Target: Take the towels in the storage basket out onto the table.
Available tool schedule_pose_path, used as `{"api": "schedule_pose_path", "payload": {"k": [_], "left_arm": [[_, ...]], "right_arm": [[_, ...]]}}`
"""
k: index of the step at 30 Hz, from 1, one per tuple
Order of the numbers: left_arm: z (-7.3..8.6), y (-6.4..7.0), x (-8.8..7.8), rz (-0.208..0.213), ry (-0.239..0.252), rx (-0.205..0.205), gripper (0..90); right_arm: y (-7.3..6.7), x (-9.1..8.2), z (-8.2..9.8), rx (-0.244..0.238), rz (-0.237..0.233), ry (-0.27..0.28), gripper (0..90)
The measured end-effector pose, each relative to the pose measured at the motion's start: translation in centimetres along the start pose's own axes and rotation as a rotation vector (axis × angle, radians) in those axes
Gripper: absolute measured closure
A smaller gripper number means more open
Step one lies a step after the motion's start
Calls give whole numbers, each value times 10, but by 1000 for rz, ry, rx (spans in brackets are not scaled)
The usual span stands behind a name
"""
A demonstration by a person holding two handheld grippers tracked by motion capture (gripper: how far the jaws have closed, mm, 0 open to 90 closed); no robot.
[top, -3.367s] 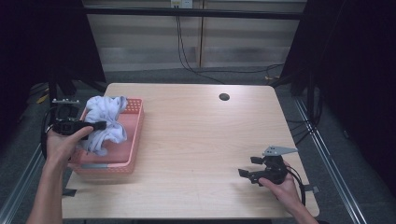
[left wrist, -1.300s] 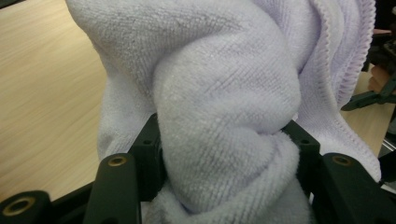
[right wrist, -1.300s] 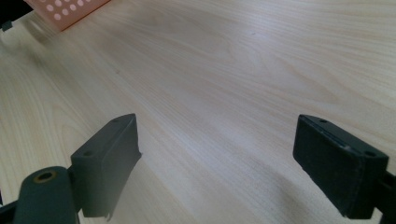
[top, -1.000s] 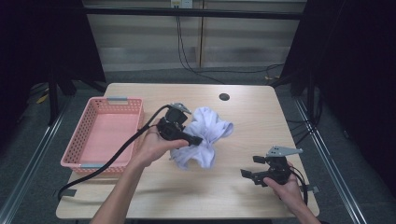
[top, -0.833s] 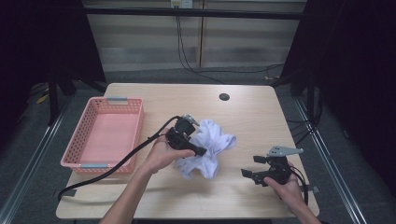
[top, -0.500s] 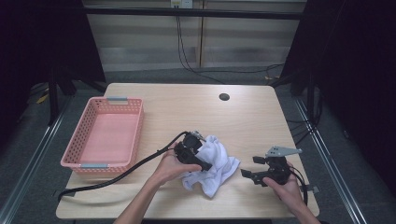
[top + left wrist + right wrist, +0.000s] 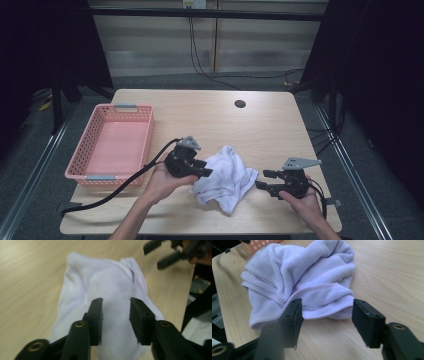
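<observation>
A crumpled white towel (image 7: 224, 177) lies on the wooden table (image 7: 260, 125) near its front edge, between the left gripper (image 7: 201, 170) and right gripper (image 7: 265, 181). Both grippers' jaws have just been closing yet stand apart, unclamped. An empty pink basket (image 7: 111, 145) sits left; bare tabletop stretches behind.

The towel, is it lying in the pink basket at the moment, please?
No, the towel lies crumpled on the table, right of the basket, between the two grippers.
</observation>
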State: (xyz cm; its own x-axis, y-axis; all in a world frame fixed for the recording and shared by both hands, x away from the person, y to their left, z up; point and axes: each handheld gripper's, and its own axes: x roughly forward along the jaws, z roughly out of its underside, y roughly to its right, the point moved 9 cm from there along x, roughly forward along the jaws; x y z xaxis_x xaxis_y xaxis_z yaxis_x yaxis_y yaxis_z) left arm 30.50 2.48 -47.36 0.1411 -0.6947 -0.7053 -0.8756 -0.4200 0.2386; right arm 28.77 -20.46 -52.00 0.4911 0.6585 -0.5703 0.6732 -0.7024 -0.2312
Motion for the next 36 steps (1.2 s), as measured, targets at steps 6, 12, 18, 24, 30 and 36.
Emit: {"api": "schedule_pose_path", "payload": {"k": [6,12,18,24,30,36], "left_arm": [[23,19,-20,-34,6,-18,619],[5,10,2,-29,26,-9,510],[-5,3,49,1,11,10,402],[-2,1,60,-38,10,45,687],[-6,-4,37,28,87,-18,778],[-13,-13,1,-6,175,-22,793]], "right_arm": [[-13,14,-2,-37,-35,-53,587],[-11,35,-14,-44,-15,-82,351],[-3,59,-3,-39,-1,-133,357],[2,58,-1,-79,57,-147,638],[9,45,-10,-44,66,-90,684],[31,22,-25,24,96,-7,738]]}}
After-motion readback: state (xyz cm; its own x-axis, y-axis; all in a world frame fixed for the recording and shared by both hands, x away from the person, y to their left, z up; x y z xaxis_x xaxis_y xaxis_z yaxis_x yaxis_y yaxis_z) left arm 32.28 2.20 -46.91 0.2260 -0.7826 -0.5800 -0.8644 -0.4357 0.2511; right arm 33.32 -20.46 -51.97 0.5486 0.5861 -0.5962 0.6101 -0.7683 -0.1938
